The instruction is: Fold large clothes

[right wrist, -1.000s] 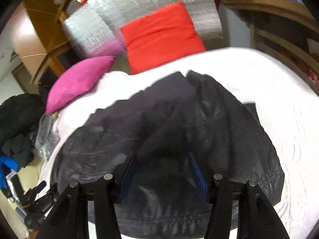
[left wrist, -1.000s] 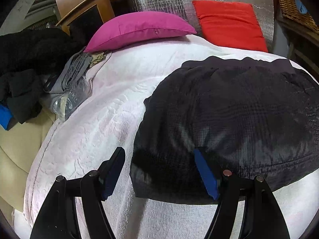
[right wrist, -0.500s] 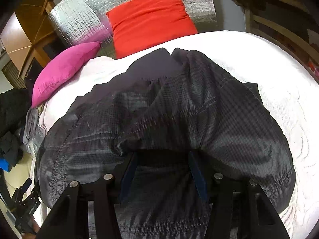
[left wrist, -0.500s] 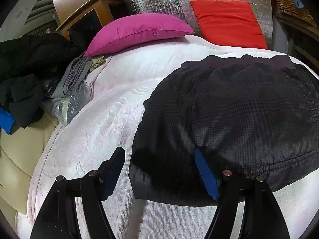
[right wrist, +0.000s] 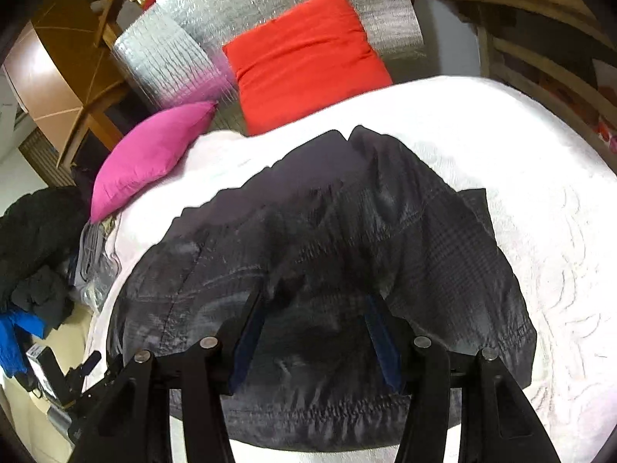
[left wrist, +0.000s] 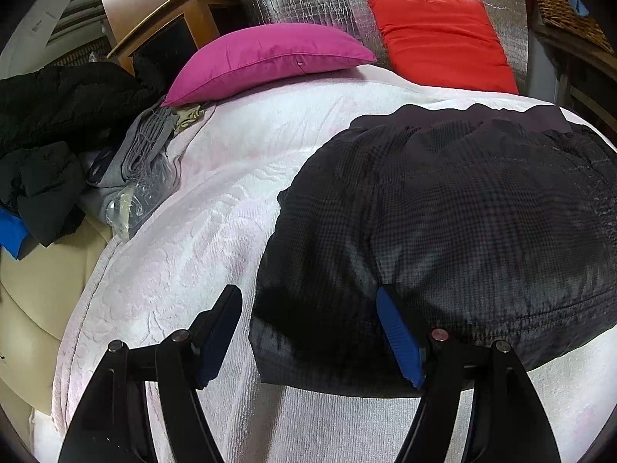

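Observation:
A black quilted jacket (left wrist: 462, 208) lies folded on the white bedspread (left wrist: 200, 239). My left gripper (left wrist: 308, 332) is open and straddles the jacket's near left corner. Its left finger hangs over bare bedspread and its right finger rests at the jacket's side. In the right wrist view the jacket (right wrist: 443, 254) fills the middle. My right gripper (right wrist: 314, 320) holds a thick bunch of it between half-closed jaws. The fabric rises in ridges up to both fingertips. The elastic hem (right wrist: 320, 413) lies below the fingers.
A magenta pillow (left wrist: 266, 58) and a red cushion (left wrist: 439, 38) sit at the head against silver insulation sheet. Dark clothes (left wrist: 50, 123) and a grey garment (left wrist: 142, 150) pile off the bed's left edge. Wooden furniture stands at back left, a wicker basket (left wrist: 559, 7) at back right.
The right gripper dipped close to the jacket, then drew back up with the fabric still bunched between its fingers. The left gripper has not moved.

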Tool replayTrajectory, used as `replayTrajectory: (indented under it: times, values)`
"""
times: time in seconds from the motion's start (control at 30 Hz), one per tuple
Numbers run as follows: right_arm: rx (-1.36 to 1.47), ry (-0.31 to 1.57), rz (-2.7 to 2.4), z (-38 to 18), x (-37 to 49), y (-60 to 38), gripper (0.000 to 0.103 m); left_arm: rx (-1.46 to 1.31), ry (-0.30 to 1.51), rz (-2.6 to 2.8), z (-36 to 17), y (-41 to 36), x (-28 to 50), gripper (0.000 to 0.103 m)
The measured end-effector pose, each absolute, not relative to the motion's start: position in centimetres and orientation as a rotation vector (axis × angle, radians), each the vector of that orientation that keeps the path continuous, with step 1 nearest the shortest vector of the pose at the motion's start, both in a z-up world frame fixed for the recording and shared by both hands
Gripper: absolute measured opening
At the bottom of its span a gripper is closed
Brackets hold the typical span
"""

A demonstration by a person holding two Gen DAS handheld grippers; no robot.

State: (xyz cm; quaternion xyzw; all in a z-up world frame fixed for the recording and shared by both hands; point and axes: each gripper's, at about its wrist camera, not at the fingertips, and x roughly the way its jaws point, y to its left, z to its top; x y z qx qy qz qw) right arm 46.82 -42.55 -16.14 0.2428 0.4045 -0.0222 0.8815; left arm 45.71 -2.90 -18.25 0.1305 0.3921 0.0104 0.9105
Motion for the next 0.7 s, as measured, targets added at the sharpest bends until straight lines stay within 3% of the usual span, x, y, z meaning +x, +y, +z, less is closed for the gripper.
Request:
replayTrajectory:
  times: [0.13,0.27,0.4,0.5,0.7]
  values:
    - [0.525,0.965,-0.076,-20.0,48.5,-43.0,0.061,0.239,0.829,0.013,-18.5,-2.4,46.1,0.078]
    - [0.505,0.944,-0.034,-19.1,48.4,-42.9,0.065,0.108,0.891,-0.043,-18.0,-0.5,47.1,0.079]
    - [0.673,0.852,0.042,-17.2,46.2,-46.5,0.066,-0.14,0.936,-0.156,-17.2,3.0,48.0,0.079]
    - [0.723,0.806,0.015,-16.6,44.2,-50.0,0.078,-0.318,0.949,-0.243,-16.9,5.6,48.7,0.08]
    - [0.892,0.84,-0.02,-19.7,41.9,-56.3,0.078,-0.467,0.974,-0.348,-17.4,8.6,50.2,0.084]
